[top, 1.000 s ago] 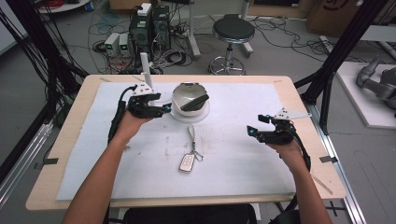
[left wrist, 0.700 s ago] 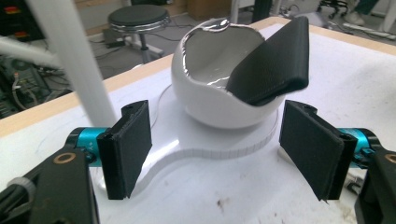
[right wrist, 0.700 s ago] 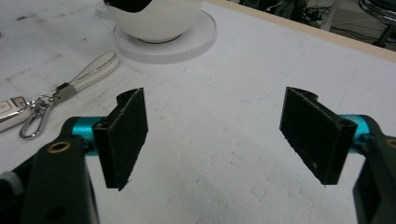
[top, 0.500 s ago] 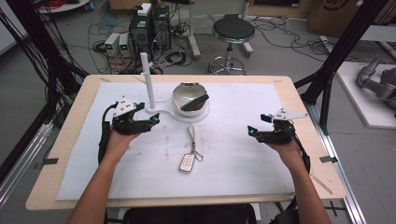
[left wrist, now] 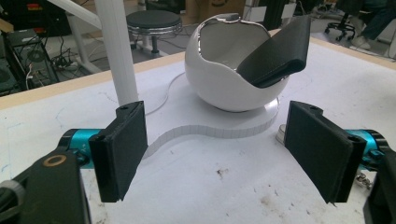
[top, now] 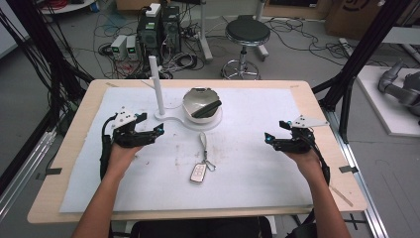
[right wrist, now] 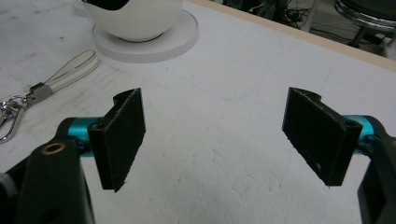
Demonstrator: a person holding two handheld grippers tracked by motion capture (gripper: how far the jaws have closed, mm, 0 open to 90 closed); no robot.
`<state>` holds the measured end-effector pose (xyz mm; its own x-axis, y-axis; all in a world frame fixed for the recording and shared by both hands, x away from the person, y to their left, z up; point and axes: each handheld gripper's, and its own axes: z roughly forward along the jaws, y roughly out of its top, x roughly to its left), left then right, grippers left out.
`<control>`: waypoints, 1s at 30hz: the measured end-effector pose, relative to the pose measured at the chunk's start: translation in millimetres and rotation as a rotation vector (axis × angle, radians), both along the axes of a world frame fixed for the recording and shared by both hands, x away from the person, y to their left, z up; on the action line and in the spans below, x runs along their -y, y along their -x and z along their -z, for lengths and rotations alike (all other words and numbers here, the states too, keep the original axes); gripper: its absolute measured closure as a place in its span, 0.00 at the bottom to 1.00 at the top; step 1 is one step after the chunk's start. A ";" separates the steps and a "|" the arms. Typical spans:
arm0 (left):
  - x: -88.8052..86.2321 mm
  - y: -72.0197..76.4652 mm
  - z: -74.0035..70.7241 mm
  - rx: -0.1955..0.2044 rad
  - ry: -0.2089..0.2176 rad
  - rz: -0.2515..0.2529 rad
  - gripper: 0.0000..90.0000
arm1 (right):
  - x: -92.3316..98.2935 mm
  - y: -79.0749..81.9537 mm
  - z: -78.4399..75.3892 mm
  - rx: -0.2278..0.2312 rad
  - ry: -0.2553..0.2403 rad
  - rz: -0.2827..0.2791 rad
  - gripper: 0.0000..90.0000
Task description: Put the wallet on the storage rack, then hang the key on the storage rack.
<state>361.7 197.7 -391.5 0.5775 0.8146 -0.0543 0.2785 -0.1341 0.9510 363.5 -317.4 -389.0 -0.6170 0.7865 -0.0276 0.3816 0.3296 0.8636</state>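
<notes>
My left gripper (top: 159,130) sits at the left of the table (top: 74,148), just near of the white post (top: 157,89), and its jaws have just been opening and now stand spread wide with nothing between them. Ahead of it, toward the far middle, the white bowl (left wrist: 219,79) rests on its curved white base (left wrist: 210,128) with a black block (left wrist: 278,51) leaning tilted inside. My right gripper (top: 267,139) hovers at the right, well apart from the bowl, jaws spread and empty, while the key fob (top: 197,173) with its strap (top: 203,141) lies on the sheet between my hands.
</notes>
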 end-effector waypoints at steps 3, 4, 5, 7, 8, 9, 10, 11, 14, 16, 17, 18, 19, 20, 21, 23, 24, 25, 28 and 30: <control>2.3 1.1 0.3 -0.019 0.010 -0.008 0.24 | -1.8 1.9 0.0 0.004 0.006 -0.009 0.24; 3.6 1.7 0.0 -0.021 0.013 -0.003 0.24 | -1.8 1.9 0.0 0.004 0.006 -0.009 0.24; 5.7 2.6 -0.6 -0.020 0.016 0.004 0.24 | -1.9 2.4 -0.4 0.005 0.007 -0.009 0.24; 8.5 3.3 -2.1 -0.018 0.014 0.011 0.24 | -1.3 2.2 -1.0 0.009 0.001 -0.008 0.24; 9.0 3.4 -2.5 -0.017 0.015 0.013 0.24 | -0.8 2.1 -0.8 0.006 0.001 -0.007 0.24; 9.6 3.4 -2.8 -0.018 0.015 0.012 0.24 | -0.8 2.0 -0.6 0.006 0.001 -0.006 0.24; 10.6 3.1 -3.0 -0.019 0.019 0.015 0.24 | -1.0 2.2 -0.4 0.005 -0.001 -0.005 0.24; 11.3 2.9 -3.0 -0.023 0.020 0.012 0.24 | -1.3 2.5 0.3 0.002 -0.007 -0.003 0.24; 13.4 1.3 -1.5 -0.032 0.027 0.015 0.24 | -1.3 3.4 1.8 -0.007 -0.025 0.000 0.24; 15.7 0.6 0.2 -0.046 0.030 0.013 0.24 | -1.1 4.0 2.6 -0.012 -0.032 0.006 0.24; 17.2 0.7 1.0 -0.050 0.033 0.014 0.24 | -1.1 3.8 3.0 -0.013 -0.036 0.010 0.24; 18.9 1.0 2.0 -0.051 0.036 0.017 0.24 | -1.2 3.5 3.4 -0.016 -0.036 0.009 0.24; 20.8 1.5 2.7 -0.054 0.037 0.017 0.24 | -1.3 3.1 3.5 -0.016 -0.032 0.010 0.24; 23.0 1.9 3.5 -0.055 0.035 0.020 0.24 | -1.4 2.6 3.8 -0.013 -0.030 0.010 0.24; 24.7 2.3 4.1 -0.057 0.034 0.022 0.24 | -1.6 2.5 4.0 -0.014 -0.028 0.010 0.24; 30.9 4.5 5.9 -0.064 0.030 0.025 0.24 | -1.7 2.8 3.9 -0.015 -0.025 0.013 0.24; 33.9 5.5 6.7 -0.068 0.028 0.026 0.24 | -1.9 3.1 3.7 -0.013 -0.025 0.013 0.24; 37.2 6.2 7.7 -0.075 0.027 0.027 0.24 | -1.8 3.5 3.4 -0.012 -0.021 0.014 0.24; 49.0 6.9 11.0 -0.096 0.013 0.043 0.27 | -2.1 4.0 3.9 -0.009 -0.019 0.012 0.24; 57.6 5.1 14.8 -0.114 0.001 0.060 0.31 | -1.9 3.9 5.2 -0.012 -0.016 0.013 0.24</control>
